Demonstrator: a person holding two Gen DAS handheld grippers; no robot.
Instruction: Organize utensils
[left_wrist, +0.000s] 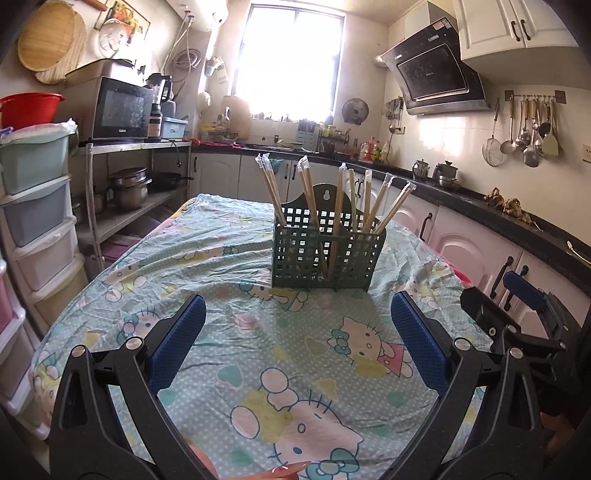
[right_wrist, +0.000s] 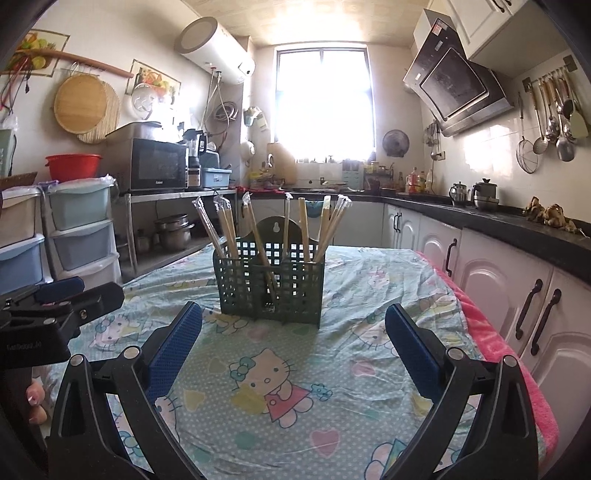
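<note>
A dark green perforated utensil holder (left_wrist: 325, 251) (right_wrist: 271, 282) stands upright on the table's cartoon-cat cloth (left_wrist: 280, 354) (right_wrist: 295, 387). Several plastic-wrapped wooden chopsticks (left_wrist: 341, 206) (right_wrist: 304, 229) lean in its compartments. My left gripper (left_wrist: 297, 321) hovers above the cloth a little in front of the holder, open, with nothing between its blue pads (left_wrist: 177, 343). My right gripper (right_wrist: 293, 332) is likewise open and empty, facing the holder from the front right. Each gripper shows in the other's view: the right gripper (left_wrist: 517, 299) at the right edge, the left gripper (right_wrist: 70, 295) at the left edge.
Plastic drawer units (left_wrist: 33, 206) (right_wrist: 81, 229) and a metal shelf with a microwave (left_wrist: 122, 110) (right_wrist: 159, 168) stand left of the table. A black countertop with white cabinets (left_wrist: 498, 229) (right_wrist: 517, 251) runs along the right. A pink towel (right_wrist: 517, 362) lies at the table's right edge.
</note>
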